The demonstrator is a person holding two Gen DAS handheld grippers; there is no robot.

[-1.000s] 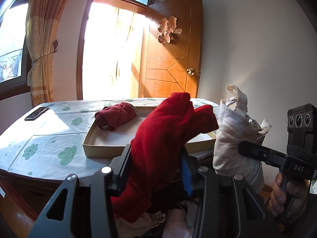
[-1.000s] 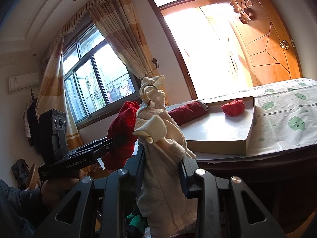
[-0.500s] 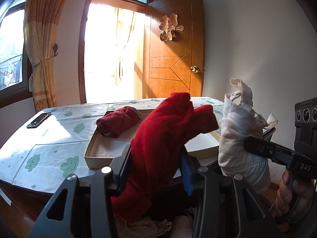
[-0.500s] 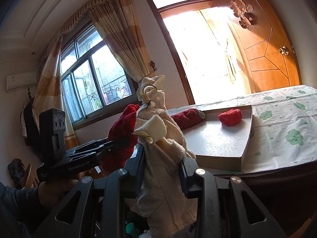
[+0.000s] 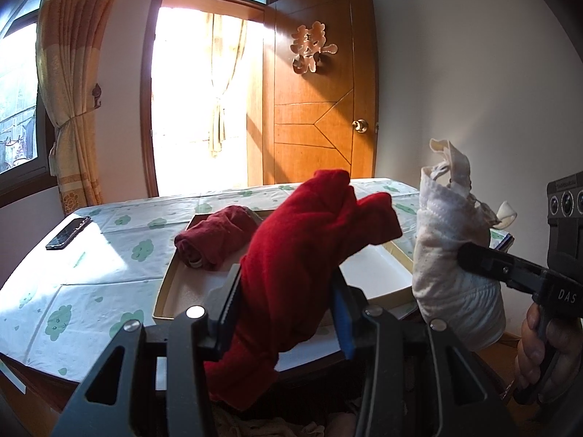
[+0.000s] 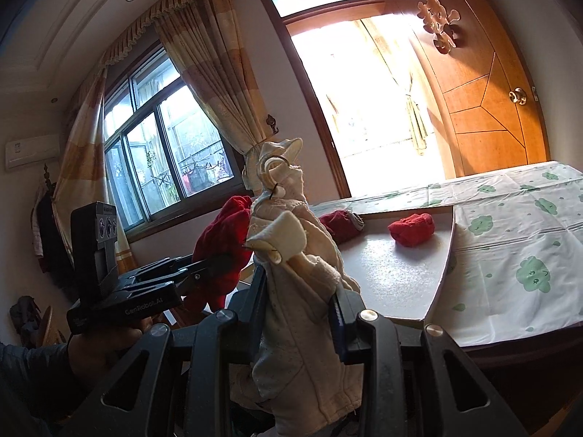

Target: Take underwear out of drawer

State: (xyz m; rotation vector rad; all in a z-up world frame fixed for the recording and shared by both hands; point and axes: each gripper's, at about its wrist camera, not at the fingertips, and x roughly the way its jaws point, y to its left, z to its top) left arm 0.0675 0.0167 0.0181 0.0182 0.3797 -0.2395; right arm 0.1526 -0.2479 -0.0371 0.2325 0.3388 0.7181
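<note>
Left wrist view: the left gripper is clamped on a red garment, which stands up between its jaws and hangs below them, raised in front of the near edge of the shallow tray on the table. To the right of the tray, beside the table's corner, the right gripper grasps a cream garment, also held up in the air. A rolled dark red garment already lies in the far left part of the tray. A phone rests on the table well to the left of the tray.

In the right wrist view the right gripper pinches the cream garment firmly, and a small bright red bundle sits in the tray near its right edge.

The drawer itself cannot be made out; only some pale cloth shows below the grippers at the bottom of the left view. As a judgement, the task is well along: two pieces lie in the tray, two more are lifted out and held near it, and what remains is setting these down, plus perhaps whatever cloth is left below.
</note>
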